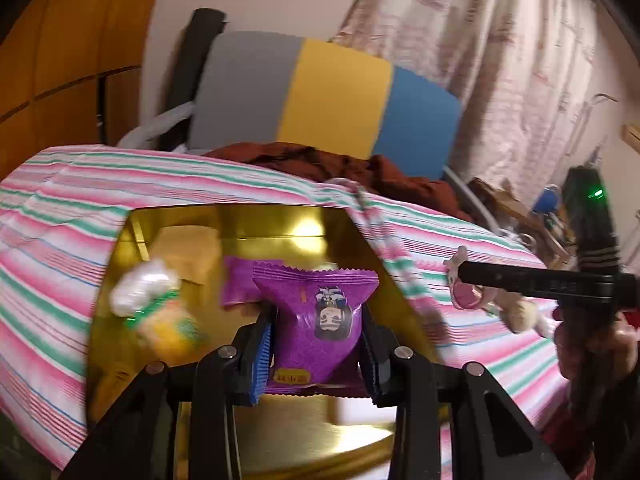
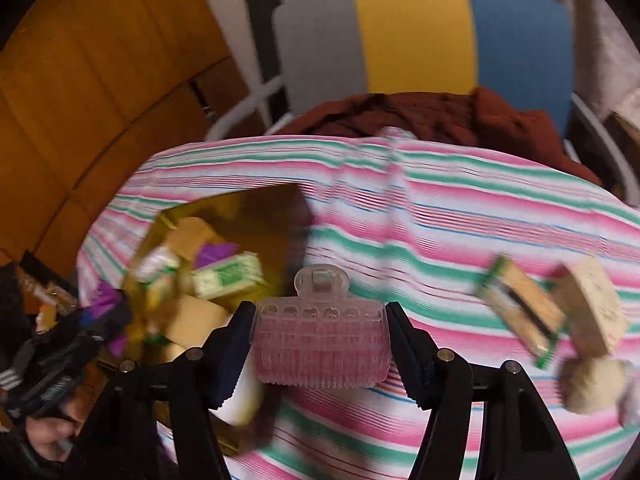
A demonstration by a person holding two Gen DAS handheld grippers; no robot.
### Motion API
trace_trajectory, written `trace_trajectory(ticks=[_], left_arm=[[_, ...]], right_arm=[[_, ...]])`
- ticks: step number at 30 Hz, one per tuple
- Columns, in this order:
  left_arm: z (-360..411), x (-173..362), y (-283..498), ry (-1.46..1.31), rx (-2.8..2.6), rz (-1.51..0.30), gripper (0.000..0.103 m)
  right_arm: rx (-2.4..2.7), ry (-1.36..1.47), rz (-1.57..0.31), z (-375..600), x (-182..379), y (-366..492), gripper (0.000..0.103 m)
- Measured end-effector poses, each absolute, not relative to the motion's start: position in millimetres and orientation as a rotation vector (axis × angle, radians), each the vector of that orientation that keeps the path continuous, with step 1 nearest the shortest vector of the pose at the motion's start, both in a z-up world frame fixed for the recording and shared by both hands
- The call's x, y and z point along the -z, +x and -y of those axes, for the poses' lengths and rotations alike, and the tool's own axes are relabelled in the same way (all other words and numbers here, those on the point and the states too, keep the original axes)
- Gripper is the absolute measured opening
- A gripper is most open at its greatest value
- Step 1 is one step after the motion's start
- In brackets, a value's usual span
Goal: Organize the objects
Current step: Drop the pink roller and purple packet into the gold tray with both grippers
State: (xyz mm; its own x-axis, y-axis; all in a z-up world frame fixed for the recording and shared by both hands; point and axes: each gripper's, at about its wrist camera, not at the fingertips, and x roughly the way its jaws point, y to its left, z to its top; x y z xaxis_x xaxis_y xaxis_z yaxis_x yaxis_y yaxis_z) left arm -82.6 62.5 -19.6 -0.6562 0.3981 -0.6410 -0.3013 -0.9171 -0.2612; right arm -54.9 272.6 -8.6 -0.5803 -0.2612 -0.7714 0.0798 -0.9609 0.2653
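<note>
Now the left tool (image 1: 318,344) pinches a purple snack packet (image 1: 320,320) over the gold tray (image 1: 240,220); the right tool (image 2: 320,344) clamps a pink hair clip (image 2: 322,340) above the striped cloth (image 2: 460,208).

Motion blur smears the green-and-white packets (image 2: 228,276) in the gold tray (image 2: 276,216); the striped cloth (image 2: 440,208) hides whatever lies beneath.

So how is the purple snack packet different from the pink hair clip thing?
The purple snack packet is a soft sealed wrapper printed with a cartoon figure; the see-through pink plastic hair roller clip is hard, with rows of holes and bristles. The packet sits in the left tongs over the shiny gold box; the clip sits between the right tongs over the striped cloth. Both are small things held in tongs.
</note>
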Motion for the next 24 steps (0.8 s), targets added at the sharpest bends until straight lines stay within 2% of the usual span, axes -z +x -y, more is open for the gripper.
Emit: trace_trajectory(ticks=[4, 7, 9, 10, 19, 24], left_arm=[[-43.2, 21.7, -99.0, -1.047, -2.597, 0.209, 0.037], [-33.2, 21.2, -109.3, -1.037, -2.629, 0.206, 0.046], [-28.6, 21.3, -113.0, -1.052, -2.628, 0.210, 0.051], [-24.4, 22.0, -113.2, -1.054, -2.631, 0.222, 0.051], [-0.6, 36.4, -110.4, -1.082, -2.609, 0.309, 0.056], [11.3, 30.6, -104.6, -1.062, -2.639, 0.338, 0.056]], right_arm=[[2.587, 1.312, 0.268, -224.1, 5.2, -86.3, 0.065], [2.618, 1.275, 0.299, -199.2, -1.7, -114.7, 0.067], [2.633, 1.251, 0.331, -190.8, -4.4, -130.5, 0.081], [2.648, 1.250, 0.339, -187.5, -4.4, -134.9, 0.095], [2.682, 1.290, 0.391, -176.3, 17.1, -114.7, 0.097], [2.748, 1.337, 0.355, -170.3, 30.6, -91.3, 0.099]])
